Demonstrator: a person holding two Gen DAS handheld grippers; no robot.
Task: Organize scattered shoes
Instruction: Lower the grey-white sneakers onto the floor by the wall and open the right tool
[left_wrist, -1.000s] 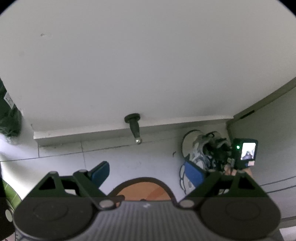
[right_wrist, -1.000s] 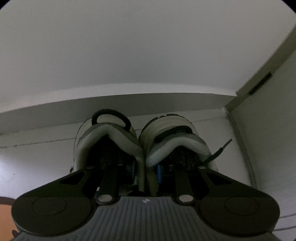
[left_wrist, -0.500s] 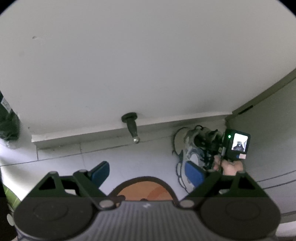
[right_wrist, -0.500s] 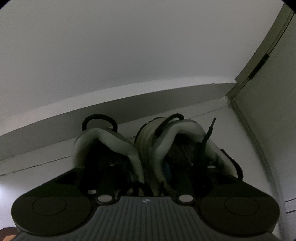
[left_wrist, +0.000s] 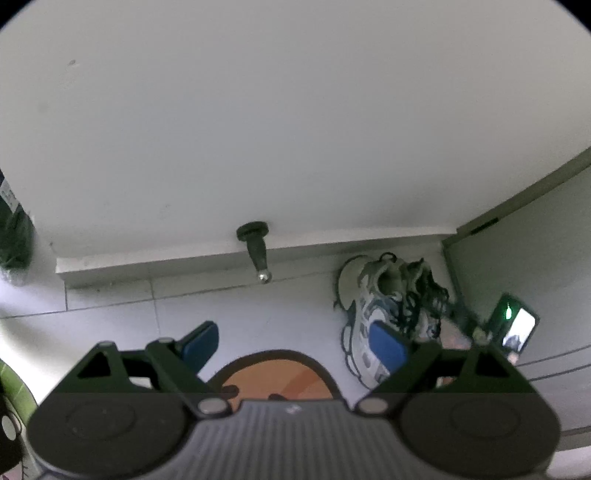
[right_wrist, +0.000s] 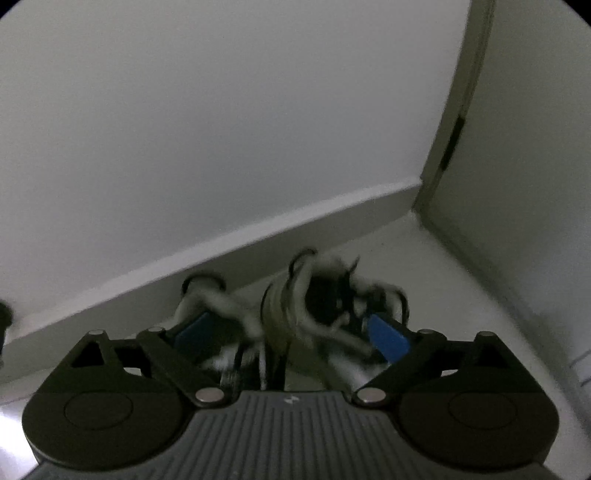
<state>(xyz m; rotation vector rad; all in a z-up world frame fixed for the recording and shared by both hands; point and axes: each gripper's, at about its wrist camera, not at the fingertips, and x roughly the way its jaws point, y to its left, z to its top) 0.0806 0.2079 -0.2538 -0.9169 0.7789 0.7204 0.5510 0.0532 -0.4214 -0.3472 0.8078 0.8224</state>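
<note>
Sneakers (right_wrist: 314, 317), a grey-and-white pair with dark laces, stand side by side on the tiled floor (left_wrist: 258, 314), heels toward the cameras and toes close to the baseboard (right_wrist: 258, 236), tucked into the corner where the wall meets a door frame (right_wrist: 454, 122). In the left wrist view the pair (left_wrist: 391, 302) sits at about three o'clock, well apart from the black door stopper (left_wrist: 258, 251) at twelve.

What has changed is the grip. A second ago the right gripper (right_wrist: 291, 336) was clamped on the inner collars of both shoes; its jaws have just been opening and now stand spread wide, the blue pads clear on either side, with the shoes between them but no longer pinched. The picture is blurred, and the pair looks smaller and lower in the frame than before, so the hand appears to be lifting away.

The left gripper (left_wrist: 291, 343) has kept still, its jaws spread on nothing, over bare tile and the edge of an orange mat (left_wrist: 277, 380) at six o'clock.

To my reading, this pair is now placed: set down together, aligned against the wall, and let go. The right-hand shoe leans a little, though blur makes that hard to judge. No other loose shoes show in either view.
</note>
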